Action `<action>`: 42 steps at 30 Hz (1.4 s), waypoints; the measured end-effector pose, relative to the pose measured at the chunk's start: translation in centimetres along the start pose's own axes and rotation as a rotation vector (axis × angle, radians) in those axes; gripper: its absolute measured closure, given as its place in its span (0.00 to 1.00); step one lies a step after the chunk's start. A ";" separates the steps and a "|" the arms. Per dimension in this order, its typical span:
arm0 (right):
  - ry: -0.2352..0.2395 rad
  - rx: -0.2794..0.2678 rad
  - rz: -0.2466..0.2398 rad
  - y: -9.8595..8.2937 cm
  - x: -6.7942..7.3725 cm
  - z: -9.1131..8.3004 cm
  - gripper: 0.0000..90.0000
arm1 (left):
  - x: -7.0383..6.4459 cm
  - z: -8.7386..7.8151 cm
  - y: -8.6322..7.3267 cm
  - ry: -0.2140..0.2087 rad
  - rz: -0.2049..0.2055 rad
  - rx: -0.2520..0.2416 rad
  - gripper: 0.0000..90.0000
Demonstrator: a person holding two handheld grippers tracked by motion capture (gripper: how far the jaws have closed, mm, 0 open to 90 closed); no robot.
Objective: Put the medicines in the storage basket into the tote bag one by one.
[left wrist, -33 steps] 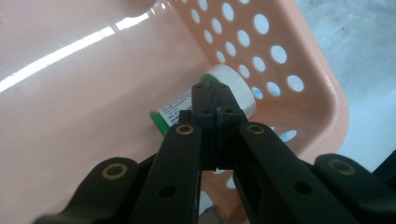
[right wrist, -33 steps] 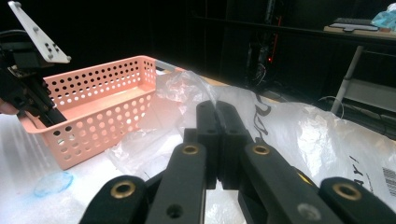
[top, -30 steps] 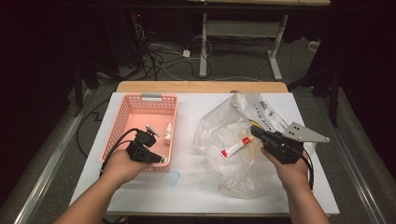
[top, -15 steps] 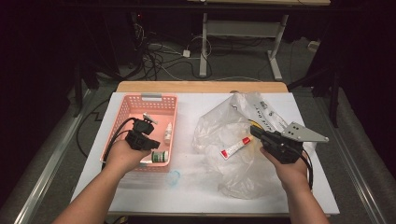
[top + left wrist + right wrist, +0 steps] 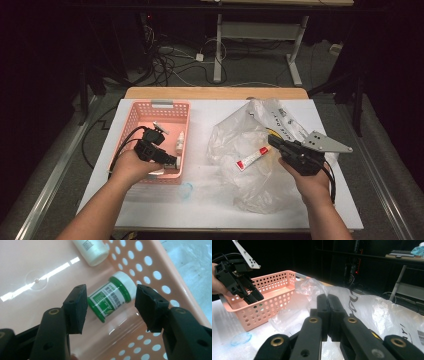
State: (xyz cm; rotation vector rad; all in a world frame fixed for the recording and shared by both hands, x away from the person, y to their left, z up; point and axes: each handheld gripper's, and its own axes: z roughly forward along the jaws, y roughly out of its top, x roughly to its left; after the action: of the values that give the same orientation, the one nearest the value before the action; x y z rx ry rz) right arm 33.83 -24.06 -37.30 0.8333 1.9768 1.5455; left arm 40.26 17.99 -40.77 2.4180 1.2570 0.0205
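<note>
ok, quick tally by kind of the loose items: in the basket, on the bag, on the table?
Bottles in the pink basket: 2, a white bottle and a green-labelled bottle lying between the open left gripper jaws
Tubes: 1, red-and-white tube on the plastic bag
Blue clear lids: 1, blue lid on the table
Total: 4

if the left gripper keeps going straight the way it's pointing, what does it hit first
Most likely the green-labelled jar, lying on its side in the pink basket, between the open left gripper jaws. Depth is unclear.
</note>
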 end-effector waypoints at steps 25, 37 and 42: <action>0.000 0.005 -0.002 0.0 0.0 0.0 1.00 | 0.6 3.4 2.1 0.027 0.065 0.185 0.45; 0.006 0.007 -0.004 -0.1 0.1 0.2 1.00 | 0.3 4.2 2.4 0.059 0.080 0.257 0.57; 0.005 0.008 -0.003 -0.1 0.1 0.2 1.00 | 0.3 4.2 2.4 0.058 0.081 0.254 0.59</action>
State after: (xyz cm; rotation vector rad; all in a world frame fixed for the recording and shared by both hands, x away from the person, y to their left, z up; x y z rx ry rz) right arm 33.90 -23.85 -37.46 0.8303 1.9885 1.5408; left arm 43.12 15.56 -43.80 2.7021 1.2516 -0.0486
